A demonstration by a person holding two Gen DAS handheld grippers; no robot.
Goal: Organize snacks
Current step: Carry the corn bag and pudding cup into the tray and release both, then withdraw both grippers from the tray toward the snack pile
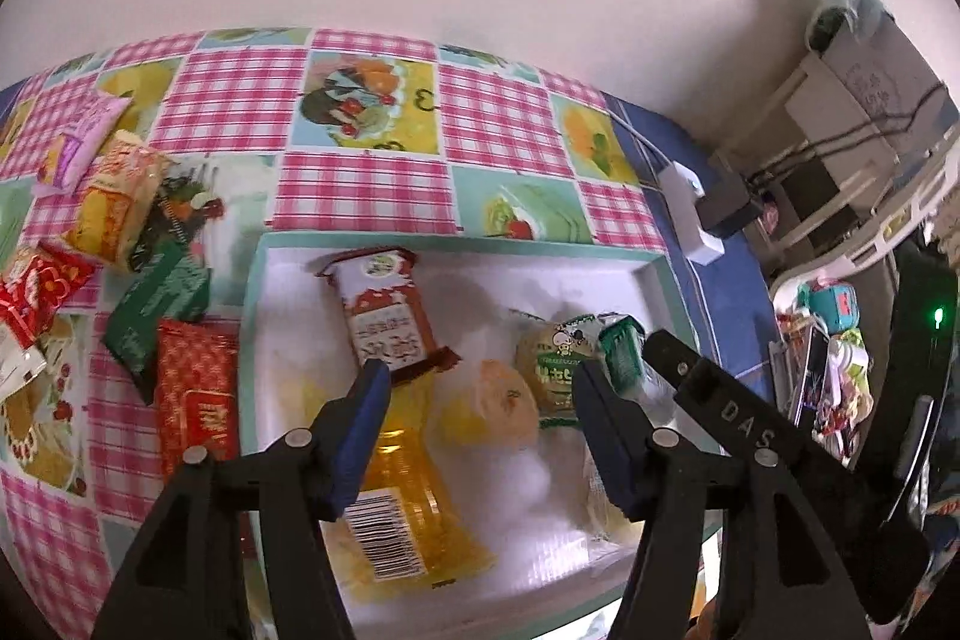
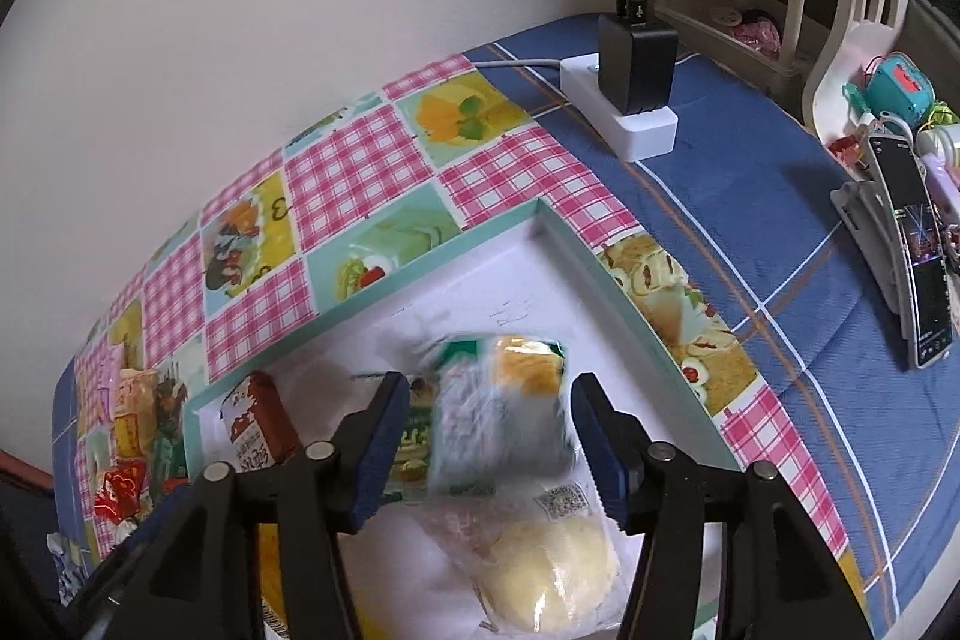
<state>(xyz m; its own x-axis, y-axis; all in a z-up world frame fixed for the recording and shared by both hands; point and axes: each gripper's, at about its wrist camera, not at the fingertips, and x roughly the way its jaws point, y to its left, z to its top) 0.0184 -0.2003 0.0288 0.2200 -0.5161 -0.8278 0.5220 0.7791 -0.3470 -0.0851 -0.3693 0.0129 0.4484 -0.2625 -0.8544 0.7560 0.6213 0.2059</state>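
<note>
My right gripper [image 2: 489,436] is open over the tray [image 2: 576,244], holding nothing; a blurred green-and-white packet [image 2: 498,418], seemingly loose, sits between its fingers, long axis toward 12 o'clock. My left gripper [image 1: 480,400] hangs open and empty.

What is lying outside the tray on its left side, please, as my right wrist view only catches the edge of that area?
Observer: A red patterned packet lies on the tablecloth right beside the left wall of the tray, outside it.
Operator: Thank you. Is the left gripper carrying anything?
Observer: No. The left gripper is open over the tray, with nothing between its fingers.
Operator: And what lies beneath it?
Observer: An orange packet with a barcode label lies flat on the tray floor, under the gripper's left finger.
</note>
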